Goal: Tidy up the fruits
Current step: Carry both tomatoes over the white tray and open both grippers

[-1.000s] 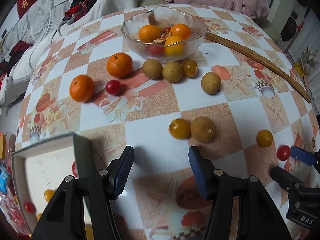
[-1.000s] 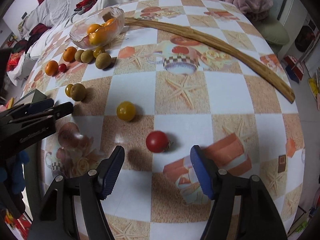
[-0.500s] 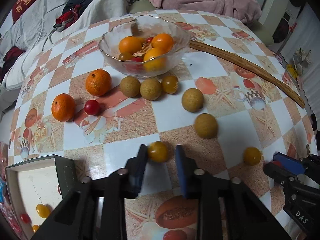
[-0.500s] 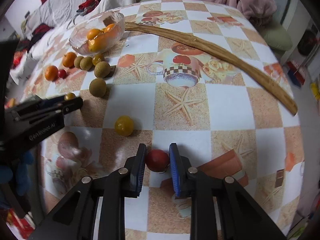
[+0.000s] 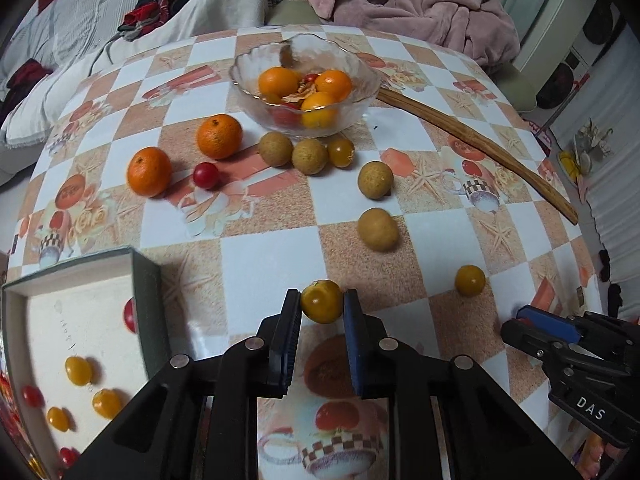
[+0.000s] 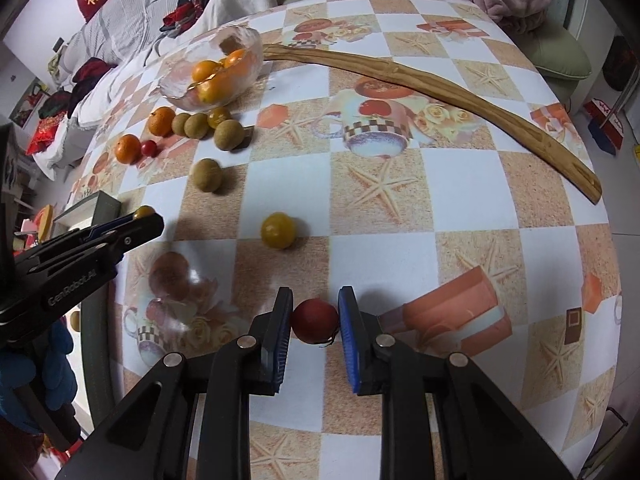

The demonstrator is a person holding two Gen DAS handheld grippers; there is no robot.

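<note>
Left wrist view:
Left gripper [image 5: 322,308]: jaws clamped on yellow tomato [image 5: 321,301], held at the pad tips, clear of the worktop [image 5: 260,264].
Destination: open box [image 5: 72,320] at lower left, already holding several small red and yellow tomatoes.
Remaining loose fruit: two oranges [image 5: 219,136], one red cherry tomato [image 5: 205,175], brown longans [image 5: 377,229], more yellow tomatoes [image 5: 470,280]; glass bowl [image 5: 305,87] holding oranges.
Risk: shallow tip hold on a smooth round fruit; likely to squirt out if swung sharply toward the box.

Right wrist view:
Right gripper [image 6: 315,322]: jaws closed on red tomato [image 6: 314,321], apparently resting on the worktop, stem side down.
Nearby: yellow tomato [image 6: 278,230] just ahead; wooden stick [image 6: 440,92] well apart.
Risk: thin skin under firm pad pressure, liable to split; both hands loaded and bound for one box, so collision of grippers possible at the rim.
</note>
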